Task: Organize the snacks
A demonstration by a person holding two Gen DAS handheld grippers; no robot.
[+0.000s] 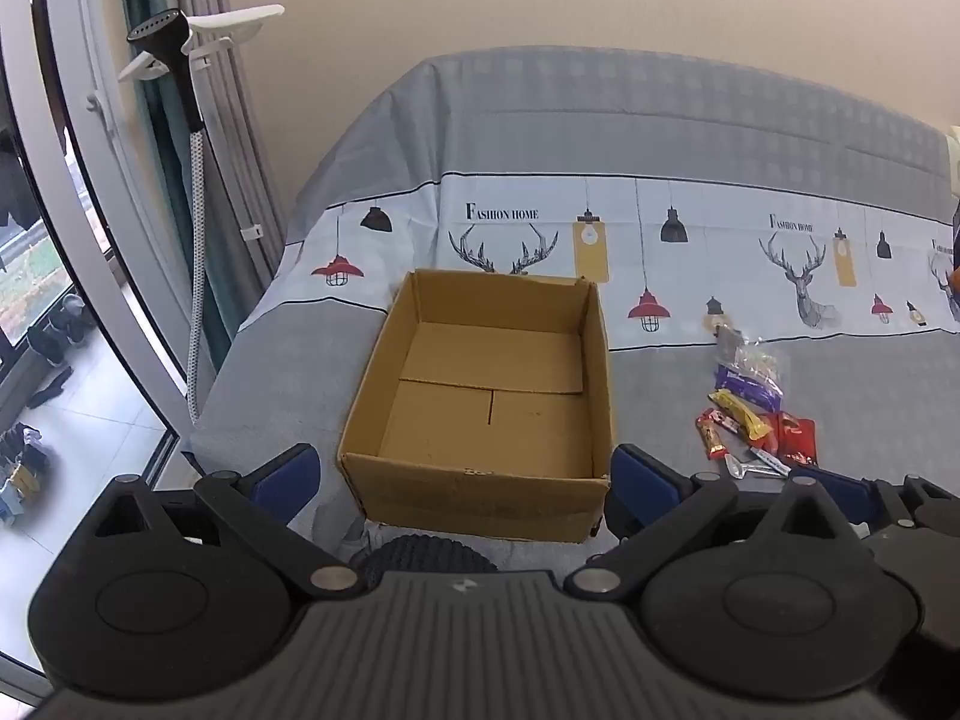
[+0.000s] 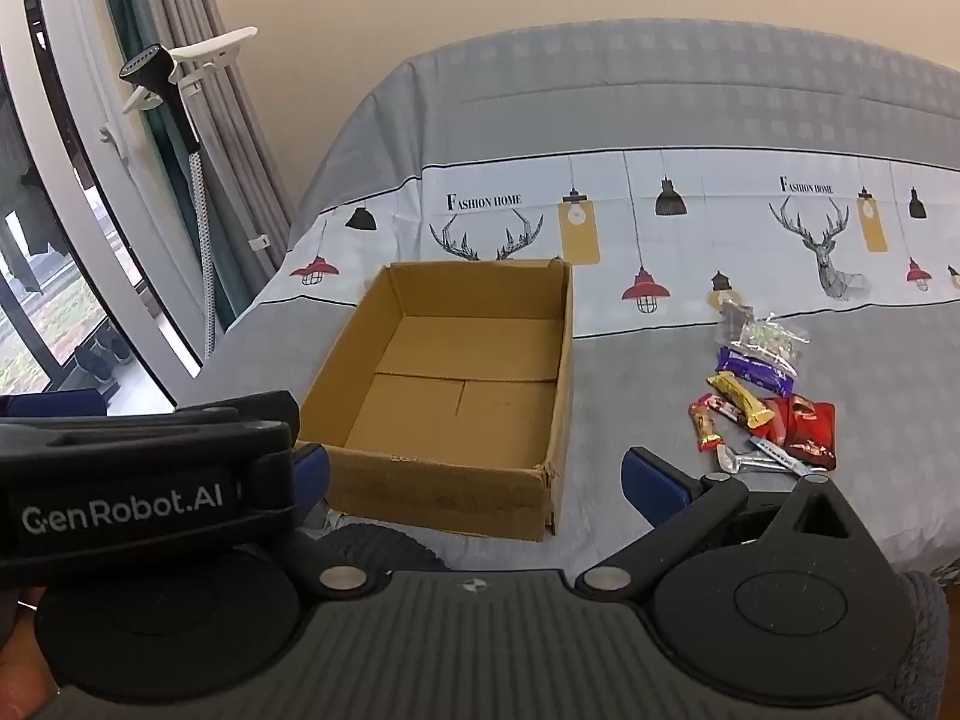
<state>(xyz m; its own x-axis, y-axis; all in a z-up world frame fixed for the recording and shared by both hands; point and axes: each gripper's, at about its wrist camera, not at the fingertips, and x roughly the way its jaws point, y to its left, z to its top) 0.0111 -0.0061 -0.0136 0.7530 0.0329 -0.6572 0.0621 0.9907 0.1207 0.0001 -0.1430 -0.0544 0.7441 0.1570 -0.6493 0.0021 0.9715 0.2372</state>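
So far nothing has been sorted: the box [image 1: 489,402] sits open-topped on the bed [image 1: 660,120], and its floor shows only bare cardboard flaps, with nothing inside in either view. The snacks [image 2: 762,396] lie in a small loose pile on the grey cover, well apart from the box and to its right. Among them are a clear crinkly bag [image 2: 771,333] at the far end, a purple pack [image 2: 756,373], a gold bar [image 2: 741,399], a small red bar [image 2: 705,427], a larger red pouch [image 2: 804,426] and a thin white-and-silver stick [image 2: 759,457] nearest the camera; several overlap or touch. The left gripper [image 1: 465,477] hangs short of the box's near wall with its jaws spread wide and nothing between them, and the right gripper [image 2: 474,471] is likewise wide open and empty, its right finger [image 2: 657,483] close to the near end of the pile. This looks like the very start, with the first pick not yet begun. The next move probably falls to the right gripper: swing right over the pile, drop onto one wrapper that stands clear of its neighbours, close on it, then carry it left and release it over the box. Because the packs are flat and overlapping on soft cloth, the pinch may catch two at once or snag the cover.
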